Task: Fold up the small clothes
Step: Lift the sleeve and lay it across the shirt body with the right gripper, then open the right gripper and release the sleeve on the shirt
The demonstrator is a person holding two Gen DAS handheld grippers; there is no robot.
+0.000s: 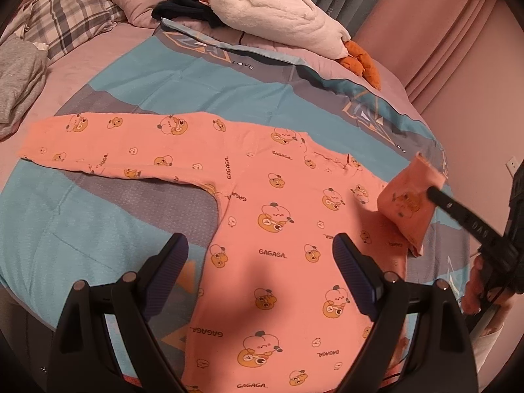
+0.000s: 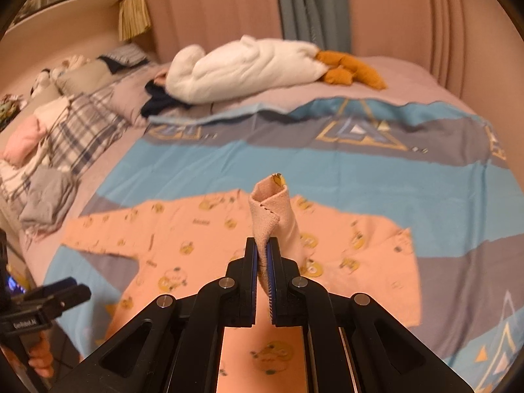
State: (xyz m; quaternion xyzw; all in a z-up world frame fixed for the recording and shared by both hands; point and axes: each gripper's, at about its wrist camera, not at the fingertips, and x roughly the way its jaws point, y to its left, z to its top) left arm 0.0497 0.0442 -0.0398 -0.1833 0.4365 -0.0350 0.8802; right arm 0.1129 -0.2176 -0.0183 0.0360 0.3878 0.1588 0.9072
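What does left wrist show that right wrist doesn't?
Left wrist only: the left gripper open above the shirt's body, "GAGAGA" print readable, wall outlet.
Right wrist only: the right gripper shut on the sleeve cuff, seen close up.
Both: pink shirt on the blue quilt, goose plush.

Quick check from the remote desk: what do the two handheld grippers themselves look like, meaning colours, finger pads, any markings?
Both are matte black plastic. The left gripper has wedge-shaped linkage arms with round silver pivot pins and ribbed dark blue pads on its jaws. The right gripper matches: black triangular cut-out arms, silver pins, blue pad edges. White lettering marks the left unit's side in the right wrist view. A bare hand grips the right handle.
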